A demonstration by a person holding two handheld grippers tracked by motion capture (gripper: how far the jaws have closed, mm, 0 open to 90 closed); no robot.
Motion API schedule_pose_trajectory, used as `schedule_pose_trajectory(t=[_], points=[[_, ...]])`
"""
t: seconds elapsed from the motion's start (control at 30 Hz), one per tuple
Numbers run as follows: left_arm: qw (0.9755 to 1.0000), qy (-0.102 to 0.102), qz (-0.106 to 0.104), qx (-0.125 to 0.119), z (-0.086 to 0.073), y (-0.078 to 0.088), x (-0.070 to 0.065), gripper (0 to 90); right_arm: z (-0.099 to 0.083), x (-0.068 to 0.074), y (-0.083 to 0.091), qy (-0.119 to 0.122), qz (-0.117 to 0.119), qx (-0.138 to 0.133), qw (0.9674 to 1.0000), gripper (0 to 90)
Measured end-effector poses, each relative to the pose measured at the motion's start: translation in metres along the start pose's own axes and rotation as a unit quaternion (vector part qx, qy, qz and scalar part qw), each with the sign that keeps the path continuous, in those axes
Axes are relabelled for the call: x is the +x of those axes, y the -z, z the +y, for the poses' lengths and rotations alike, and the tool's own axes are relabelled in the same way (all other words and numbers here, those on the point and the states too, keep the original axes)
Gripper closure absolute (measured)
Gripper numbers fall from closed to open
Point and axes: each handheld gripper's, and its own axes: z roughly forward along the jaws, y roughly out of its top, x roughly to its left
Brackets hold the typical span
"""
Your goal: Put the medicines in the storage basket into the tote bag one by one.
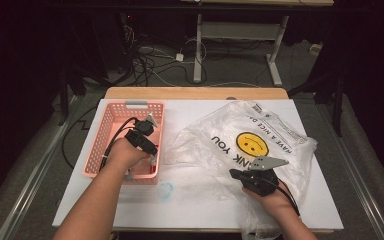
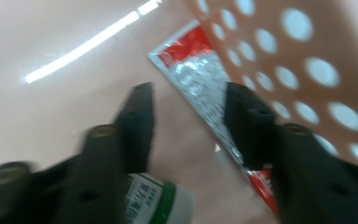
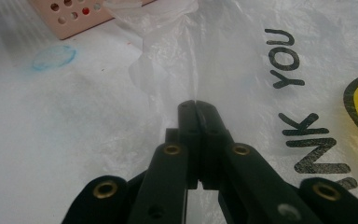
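My left gripper [image 1: 152,157] reaches down into a pink perforated basket [image 1: 105,115]. In the left gripper view its jaws [image 2: 189,93] stand apart over a red and silver sachet [image 2: 191,70] that lies flat on the basket floor; the sachet passes under one finger [image 2: 247,121]. A white container with a green band [image 2: 163,203] lies under the gripper. My right gripper [image 1: 232,173] rests on a clear plastic bag [image 1: 275,132] with a yellow smiley face [image 1: 252,144]. Its jaws [image 3: 196,103] are shut on a raised fold of the bag [image 3: 242,46].
The basket stands at the table's left, its corner [image 3: 70,18] close to the bag's edge. A faint blue ring mark [image 1: 166,190] sits on the white table top [image 1: 190,207] between my hands. Beyond the table's far edge are cables and a desk frame on the floor.
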Motion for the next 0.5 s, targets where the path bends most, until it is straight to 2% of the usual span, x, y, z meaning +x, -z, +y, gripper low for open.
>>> schedule_pose_trajectory(t=[0.1, 0.17, 0.2, 0.33, 0.5], points=[[0.9998, -0.010, -0.019, 0.002, -0.002, 0.002, -0.003, 65.9, 0.000, 0.000, -0.001, -0.001, 0.000, 0.000, 1.0000, 90.0], [0.9994, -0.010, -0.034, 0.005, -0.002, -0.001, -0.004, 67.1, 0.000, 0.001, -0.002, 0.001, 0.001, 0.000, 1.0000, 90.0], [0.9994, -0.013, -0.030, 0.009, -0.002, -0.003, -0.006, 69.0, 0.000, 0.002, -0.002, 0.002, 0.001, 0.001, 1.0000, 90.0], [0.9995, -0.029, 0.008, 0.004, 0.002, -0.006, -0.011, 76.3, 0.000, 0.003, -0.001, 0.003, 0.002, 0.001, 1.0000, 90.0], [0.9986, -0.044, 0.029, 0.009, 0.004, -0.008, -0.012, 85.7, -0.001, 0.002, 0.000, 0.001, 0.001, 0.000, 1.0000, 90.0]])
